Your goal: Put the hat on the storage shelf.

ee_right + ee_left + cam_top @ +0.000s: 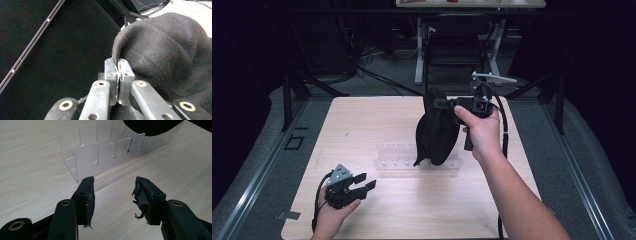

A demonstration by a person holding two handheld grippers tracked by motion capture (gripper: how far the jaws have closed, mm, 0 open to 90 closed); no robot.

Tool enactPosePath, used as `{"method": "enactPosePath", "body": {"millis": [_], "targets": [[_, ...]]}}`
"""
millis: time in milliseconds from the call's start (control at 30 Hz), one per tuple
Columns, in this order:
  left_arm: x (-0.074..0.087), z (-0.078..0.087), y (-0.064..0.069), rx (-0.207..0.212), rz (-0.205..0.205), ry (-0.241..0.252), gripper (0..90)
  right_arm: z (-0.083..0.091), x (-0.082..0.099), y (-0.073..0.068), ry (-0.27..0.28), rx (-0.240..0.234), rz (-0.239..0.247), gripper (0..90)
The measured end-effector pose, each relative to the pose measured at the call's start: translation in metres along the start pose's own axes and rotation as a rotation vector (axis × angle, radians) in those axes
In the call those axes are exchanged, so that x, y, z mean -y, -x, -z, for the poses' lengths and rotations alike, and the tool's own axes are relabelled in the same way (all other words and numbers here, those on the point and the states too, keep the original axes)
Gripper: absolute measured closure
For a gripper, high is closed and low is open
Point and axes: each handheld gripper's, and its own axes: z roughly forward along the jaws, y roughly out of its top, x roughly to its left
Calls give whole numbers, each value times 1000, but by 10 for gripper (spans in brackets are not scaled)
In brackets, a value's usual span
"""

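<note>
**Black cap held over the slotted rack**

In the high view, a black fabric cap (pixel 437 131) was seen hanging from the right gripper (pixel 447 103), which was held above the middle of the wooden table (pixel 362 120). The cap's lower edge hung at a clear acrylic rack (pixel 402 160); whether it touched the rack could not be told. The left gripper (pixel 364 182) was held low near the table's front left corner, well apart from the cap, with its jaws spread and nothing between them.

In the left gripper view, worn padding was seen on both jaws of the left gripper (pixel 113 195), which stood apart and empty. The acrylic rack (pixel 105 152) lay just ahead, two rows of upright slotted tabs showing, and the dark underside of the cap (pixel 152 126) was seen over its far end.

In the right gripper view, the right gripper (pixel 118 75) was closed tightly on a thin fold at the edge of the cap (pixel 170 55). The cloth was judged soft, light and floppy, so a pinch on a seam or rim was judged the surest hold. The rack's thin tabs were judged liable to snag the sagging fabric.
</note>
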Motion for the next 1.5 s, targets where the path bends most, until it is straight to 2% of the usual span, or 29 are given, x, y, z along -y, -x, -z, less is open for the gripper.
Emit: {"method": "enactPosePath", "body": {"millis": [133,267,433,500,700,733,867,1033,1267,1400,1500], "targets": [[-9,-3,9,10,-29,0,510,-1,3,-2,-4,-5,4,879],[-23,-9,16,54,-24,21,532,-3,5,-2,-16,-15,3,878],[-39,-21,31,80,-77,28,559,-5,6,-2,-17,-19,6,878],[-43,-26,36,81,-99,25,575,-5,5,-2,-18,-24,2,878],[-52,-34,45,94,-109,36,598,-6,5,-1,-16,-23,-2,878],[-54,-35,46,92,-123,38,598,-6,5,-1,-15,-24,0,878],[-63,-36,51,101,-118,66,598,-6,4,0,-13,-22,-1,878],[-72,-38,58,119,-135,78,596,-6,4,-1,-11,-21,-2,878],[-81,-46,70,127,-166,69,605,-6,4,-1,-11,-22,-2,877],[-85,-49,75,115,-175,73,639,-5,5,-1,-11,-19,2,877],[-87,-48,76,127,-175,78,671,-4,4,0,-8,-13,0,877]]}}
